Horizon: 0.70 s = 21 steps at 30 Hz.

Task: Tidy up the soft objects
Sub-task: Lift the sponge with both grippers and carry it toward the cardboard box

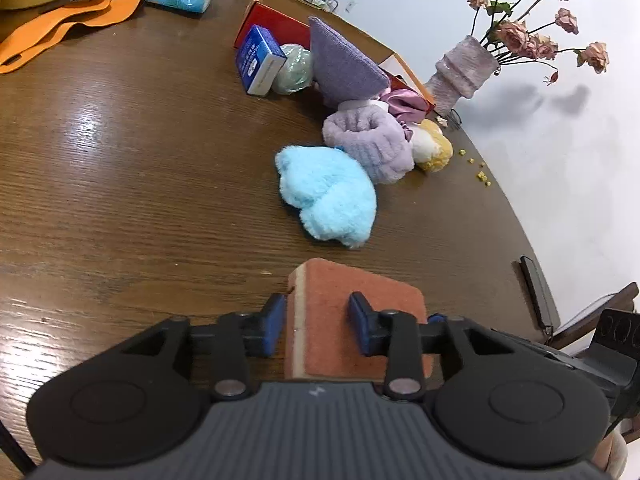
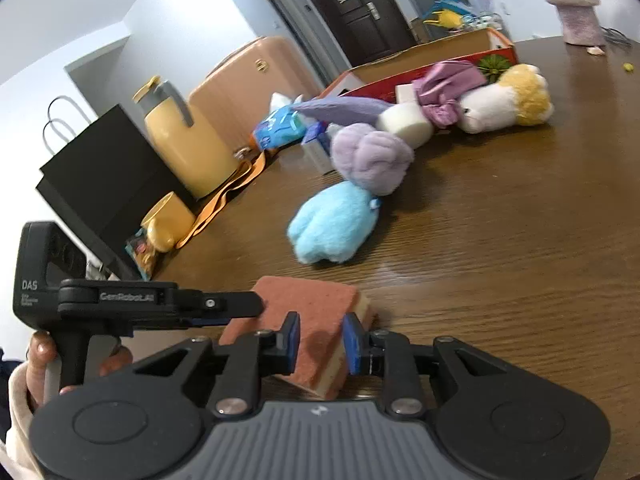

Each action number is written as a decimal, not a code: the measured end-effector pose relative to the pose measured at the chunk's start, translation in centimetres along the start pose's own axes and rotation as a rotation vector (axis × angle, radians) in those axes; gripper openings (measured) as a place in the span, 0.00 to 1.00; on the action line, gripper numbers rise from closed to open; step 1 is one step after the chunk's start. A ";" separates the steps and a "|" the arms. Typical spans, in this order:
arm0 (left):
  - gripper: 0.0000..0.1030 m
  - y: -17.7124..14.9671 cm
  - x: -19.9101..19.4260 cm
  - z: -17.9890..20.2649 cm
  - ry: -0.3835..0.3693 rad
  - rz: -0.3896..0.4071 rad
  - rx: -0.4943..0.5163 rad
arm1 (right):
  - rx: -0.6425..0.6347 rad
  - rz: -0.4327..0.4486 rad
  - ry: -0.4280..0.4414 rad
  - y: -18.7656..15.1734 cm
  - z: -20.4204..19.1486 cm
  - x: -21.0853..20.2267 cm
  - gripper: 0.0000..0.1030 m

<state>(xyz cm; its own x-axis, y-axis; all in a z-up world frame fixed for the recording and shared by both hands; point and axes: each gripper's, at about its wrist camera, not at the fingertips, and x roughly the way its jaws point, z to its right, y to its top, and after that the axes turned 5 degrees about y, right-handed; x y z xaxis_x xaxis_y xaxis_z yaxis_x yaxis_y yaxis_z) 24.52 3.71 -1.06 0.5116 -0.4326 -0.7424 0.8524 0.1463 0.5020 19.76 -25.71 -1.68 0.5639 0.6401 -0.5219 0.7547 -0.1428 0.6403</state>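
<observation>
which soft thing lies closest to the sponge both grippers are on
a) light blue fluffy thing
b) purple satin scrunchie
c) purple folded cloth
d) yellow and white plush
a: the light blue fluffy thing lies just past the orange sponge on the table, while the rest of the soft pile sits farther off by the red box.

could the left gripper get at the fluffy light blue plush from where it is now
Probably not right away. The left gripper has its jaws around the orange-topped sponge block, as does the right gripper. The fluffy light blue plush lies just beyond on bare wooden table, nothing between.
</observation>
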 end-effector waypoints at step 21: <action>0.22 3.0 -2.0 2.3 -0.068 0.102 0.030 | 0.048 0.089 0.047 3.1 0.8 -0.3 0.18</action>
<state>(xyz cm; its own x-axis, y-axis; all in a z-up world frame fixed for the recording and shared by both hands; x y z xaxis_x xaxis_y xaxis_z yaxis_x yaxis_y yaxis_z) 25.84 2.99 2.96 0.5857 -0.4768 -0.6555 0.7923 0.1661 0.5871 22.21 -26.95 -0.02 0.6142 0.6574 -0.4365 0.7180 -0.2359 0.6549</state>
